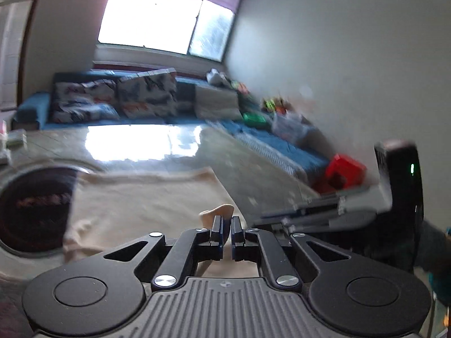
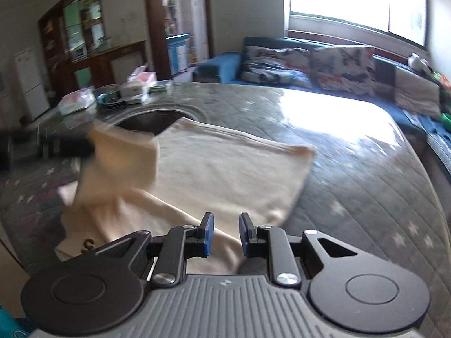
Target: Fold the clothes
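Currently the left hand-held gripper (image 1: 227, 232) is pinched nearly closed on a fold of the cream garment (image 2: 220, 174), with a nub of fabric poking up just past its fingertips; in the right wrist view a lifted, blurred flap of the same cloth hangs up and to the left of the right hand-held gripper (image 2: 226, 233), so that edge is being carried. Right hand-held gripper is partly open, blue pads apart, holding nothing, sitting just over the near edge of the garment. Most of the garment lies flat on the counter (image 2: 366, 169) straight ahead of both, roughly rectangular, far edge straight, far-right corner squared off. Fabric reads as a soft, light knit, matte, limp: it will drape and sag off any single pinch and won't hold a crease unless pressed. Best grips look like corners and hems, two points along one edge so it stays taut. Counter cover is a quilted grey sheet with pale stars, glossy under the window glare, probably slick enough for the cloth to slide. A dark round recess (image 1: 36, 208) sits under the garment's far-left side, so the cloth could dip there.
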{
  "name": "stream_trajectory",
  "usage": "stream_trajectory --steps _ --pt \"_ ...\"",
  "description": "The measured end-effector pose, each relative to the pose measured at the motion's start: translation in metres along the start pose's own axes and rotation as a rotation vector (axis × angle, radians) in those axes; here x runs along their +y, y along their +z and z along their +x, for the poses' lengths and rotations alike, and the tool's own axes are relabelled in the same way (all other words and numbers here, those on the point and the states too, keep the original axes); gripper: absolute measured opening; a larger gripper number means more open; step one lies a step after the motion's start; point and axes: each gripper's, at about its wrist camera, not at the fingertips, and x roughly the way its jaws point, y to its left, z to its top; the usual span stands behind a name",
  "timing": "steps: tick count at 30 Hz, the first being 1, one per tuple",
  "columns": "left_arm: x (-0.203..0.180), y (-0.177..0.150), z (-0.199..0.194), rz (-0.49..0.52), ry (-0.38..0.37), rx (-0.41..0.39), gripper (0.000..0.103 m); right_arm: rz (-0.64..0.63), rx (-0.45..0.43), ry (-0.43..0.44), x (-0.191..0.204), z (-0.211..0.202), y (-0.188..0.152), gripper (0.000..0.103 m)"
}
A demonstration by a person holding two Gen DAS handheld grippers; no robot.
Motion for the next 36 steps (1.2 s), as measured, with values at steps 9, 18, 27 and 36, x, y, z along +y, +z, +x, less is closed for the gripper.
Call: stream_trajectory --steps 9,18,27,36 --pt "0.012 -0.024 0.006 0.036 -0.014 0.104 0.013 0.049 0.010 0.015 -0.009 -0.002 -0.010 0.019" --pt "0.092 -0.033 -0.028 -0.035 0.280 0.095 0.014 0.024 0.060 0.096 0.015 0.014 -0.012 0.019" --pt "0.117 -0.045 -0.038 -0.090 0.337 0.097 0.030 0.015 0.119 0.103 0.024 0.031 -0.019 0.016" --pt "0.125 -0.055 -0.040 -0.118 0.317 0.134 0.023 -0.068 0.020 0.066 0.037 0.014 0.003 0.006"
